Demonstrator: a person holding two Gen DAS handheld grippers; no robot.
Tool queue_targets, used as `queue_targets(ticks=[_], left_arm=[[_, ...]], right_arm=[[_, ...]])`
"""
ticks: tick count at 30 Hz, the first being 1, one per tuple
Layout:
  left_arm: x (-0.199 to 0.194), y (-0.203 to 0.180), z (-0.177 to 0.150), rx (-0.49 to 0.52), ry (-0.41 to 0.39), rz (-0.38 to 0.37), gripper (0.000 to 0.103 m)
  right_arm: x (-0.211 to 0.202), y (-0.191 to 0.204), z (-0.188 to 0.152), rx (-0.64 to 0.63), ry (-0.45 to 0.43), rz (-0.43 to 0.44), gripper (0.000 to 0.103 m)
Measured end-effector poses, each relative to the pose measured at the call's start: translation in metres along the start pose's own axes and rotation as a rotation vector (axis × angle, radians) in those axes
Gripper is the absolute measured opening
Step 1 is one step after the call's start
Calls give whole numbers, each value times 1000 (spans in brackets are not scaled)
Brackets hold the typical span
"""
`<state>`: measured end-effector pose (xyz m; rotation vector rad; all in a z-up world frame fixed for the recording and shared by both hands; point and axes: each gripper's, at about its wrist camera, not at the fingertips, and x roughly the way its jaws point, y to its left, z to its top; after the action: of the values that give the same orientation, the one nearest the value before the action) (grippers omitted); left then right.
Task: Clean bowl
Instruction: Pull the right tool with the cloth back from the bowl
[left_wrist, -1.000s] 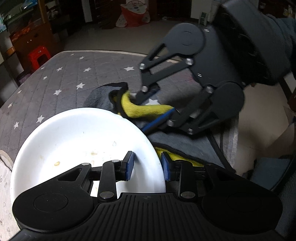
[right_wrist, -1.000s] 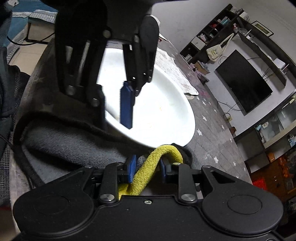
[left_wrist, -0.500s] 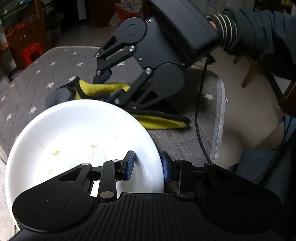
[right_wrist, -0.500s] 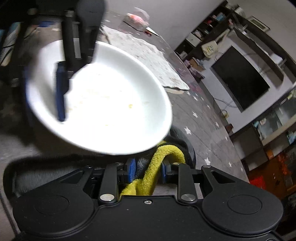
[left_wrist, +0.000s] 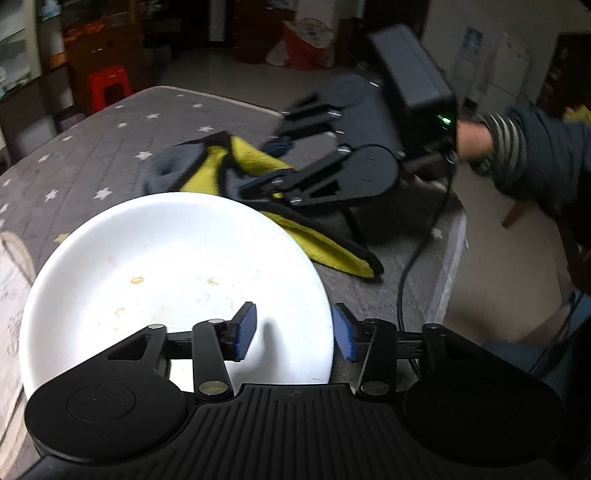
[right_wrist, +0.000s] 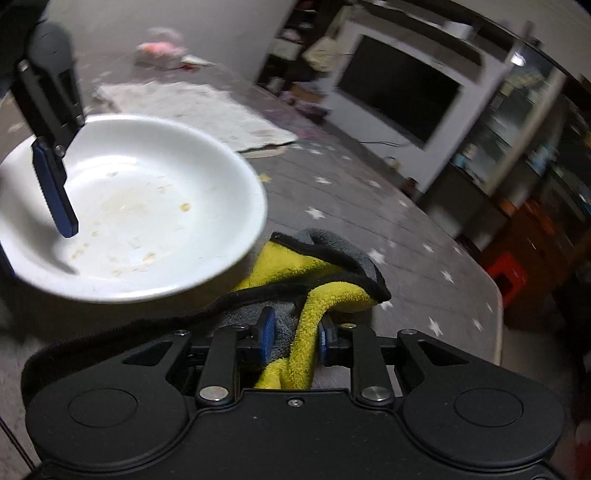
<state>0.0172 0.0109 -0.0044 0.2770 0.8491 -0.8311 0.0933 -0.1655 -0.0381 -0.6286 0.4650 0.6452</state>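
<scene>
The white bowl (left_wrist: 177, 284) sits low on the grey star-print table cover (left_wrist: 110, 147), right in front of the left gripper (left_wrist: 293, 332), and those jaws have just been opening: one blue pad hangs inside the bowl, the other outside the rim, the rim between them but neither pad pressing on it. So the bowl looks released, resting on its own, though whether its base is fully flat on the cover is hard to say from here. Yellowish dried specks dot the inside, so the cleaning is not done. Over on the right, the right gripper (right_wrist: 293, 334) is clamped narrow on the yellow and grey cloth (right_wrist: 314, 280), its jaws having just closed a touch further, with a thick fold of towelling bunched between the pads and the rest trailing on the table just beside the bowl. Handling, as a judgement: the bowl looks like glazed ceramic, stiff, smooth, fairly heavy and breakable, so the rim is the place to pinch it, firmly, since a glossy edge could slip. With the left jaws off it, a hard wipe might skate it across the cover. The cloth is soft and floppy; a bunched grip like this one suits it.
</scene>
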Motion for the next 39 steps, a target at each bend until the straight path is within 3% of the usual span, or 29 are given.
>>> queue_targets(ticks=[11, 22, 28, 31, 39], left_arm=[[-20, 13, 0, -148, -10, 228, 62], [-38, 30, -5, -272, -76, 470, 62], [-49, 50, -19, -417, -109, 640, 62], [-52, 65, -30, -519, -102, 636, 62], [-46, 76, -38, -589, -84, 620, 62]], right_arm=[[-3, -2, -9, 155, -1, -64, 25], [-23, -1, -16, 320, -36, -34, 25], [-42, -3, -18, 391, -85, -25, 24], [-45, -2, -20, 408, -84, -27, 24], [-32, 2, -32, 456, -30, -44, 24]])
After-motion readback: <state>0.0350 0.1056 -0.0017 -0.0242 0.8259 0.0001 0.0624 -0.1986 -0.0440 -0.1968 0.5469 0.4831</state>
